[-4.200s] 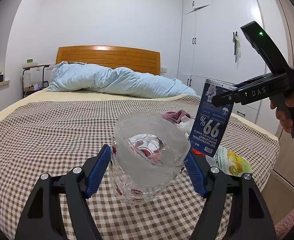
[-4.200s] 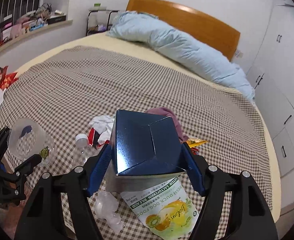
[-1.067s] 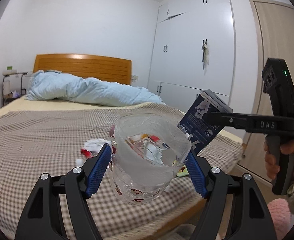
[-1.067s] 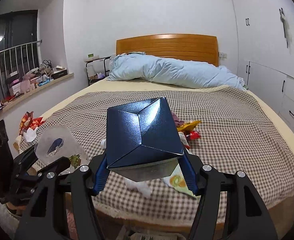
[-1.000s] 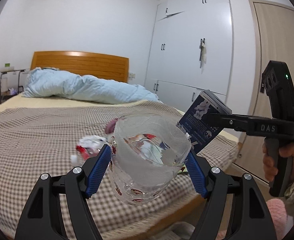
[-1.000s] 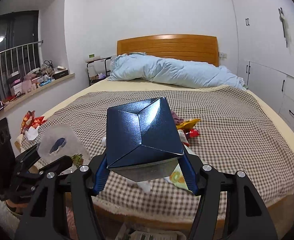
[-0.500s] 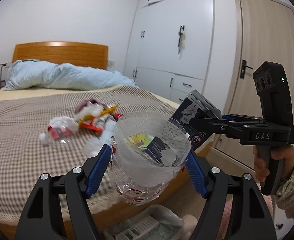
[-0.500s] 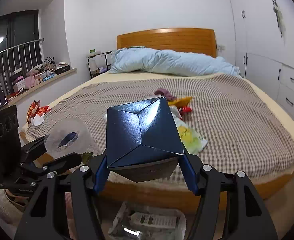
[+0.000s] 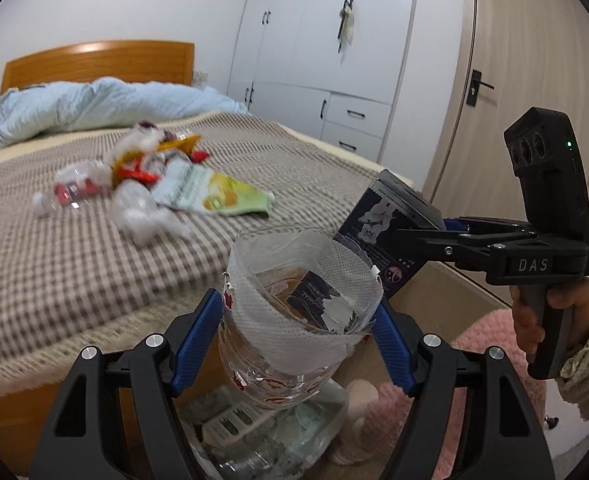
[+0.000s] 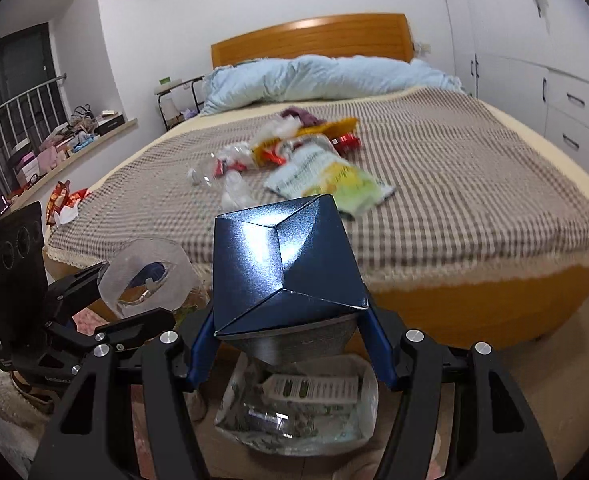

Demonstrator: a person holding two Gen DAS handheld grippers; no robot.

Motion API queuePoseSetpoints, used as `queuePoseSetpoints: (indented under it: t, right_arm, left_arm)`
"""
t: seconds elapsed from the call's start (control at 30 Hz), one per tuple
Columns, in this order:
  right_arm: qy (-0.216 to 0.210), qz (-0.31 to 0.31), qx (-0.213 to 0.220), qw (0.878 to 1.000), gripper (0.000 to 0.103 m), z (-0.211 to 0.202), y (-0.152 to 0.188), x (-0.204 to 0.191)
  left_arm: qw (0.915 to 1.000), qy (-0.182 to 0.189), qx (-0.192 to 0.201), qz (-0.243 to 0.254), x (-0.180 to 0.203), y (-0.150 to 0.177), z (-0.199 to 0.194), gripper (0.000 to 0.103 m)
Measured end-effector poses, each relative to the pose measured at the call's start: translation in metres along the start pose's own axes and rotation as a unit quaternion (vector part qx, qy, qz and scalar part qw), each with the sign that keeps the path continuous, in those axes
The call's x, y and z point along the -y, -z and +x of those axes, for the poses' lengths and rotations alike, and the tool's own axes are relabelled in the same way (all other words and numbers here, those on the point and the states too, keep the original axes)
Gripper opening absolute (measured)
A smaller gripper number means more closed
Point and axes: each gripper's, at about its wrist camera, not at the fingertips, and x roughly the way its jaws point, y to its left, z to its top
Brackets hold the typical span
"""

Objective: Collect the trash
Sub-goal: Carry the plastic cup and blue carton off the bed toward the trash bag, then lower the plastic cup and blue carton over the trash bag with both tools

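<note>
The left tool [image 9: 298,338] is squeezing a clear cup [image 9: 300,312], and the right tool [image 10: 284,346] is squeezing a dark blue box [image 10: 282,264], both above the trash bag [image 10: 298,404] on the floor. More trash [image 10: 294,160] is waiting on the bed [image 10: 474,184].

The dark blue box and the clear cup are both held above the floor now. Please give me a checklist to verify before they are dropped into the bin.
1. Right gripper grips the box: ok.
2. Left gripper grips the cup: ok.
3. Bin below the box: ok, its lined opening shows under the fingers.
4. Bin below the cup: ok, it shows under the cup in the left view.
5. Bin has room: cannot tell, a white carton and plastic already lie inside.
6. Trash left on the bed: not ok, wrappers remain.
</note>
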Motion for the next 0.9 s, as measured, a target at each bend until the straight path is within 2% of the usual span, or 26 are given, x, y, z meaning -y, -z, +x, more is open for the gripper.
queuePoseSetpoints:
  t: [0.27, 0.57, 0.9]
  right_arm:
    - [0.003, 0.026, -0.030, 0.999, 0.061, 0.013, 0.034, 0.017]
    - [0.030, 0.061, -0.045, 0.997, 0.061, 0.030, 0.076, 0.030]
    - [0.058, 0.077, -0.064, 0.993, 0.061, 0.055, 0.113, 0.032]
  left_arm:
    - [0.9987, 0.009, -0.048, 0.013, 0.005, 0.035, 0.033, 0.071]
    - [0.9971, 0.016, -0.075, 0.007, 0.003, 0.075, 0.063, 0.071]
    - [0.9941, 0.016, -0.107, -0.003, -0.006, 0.102, 0.087, 0.071]
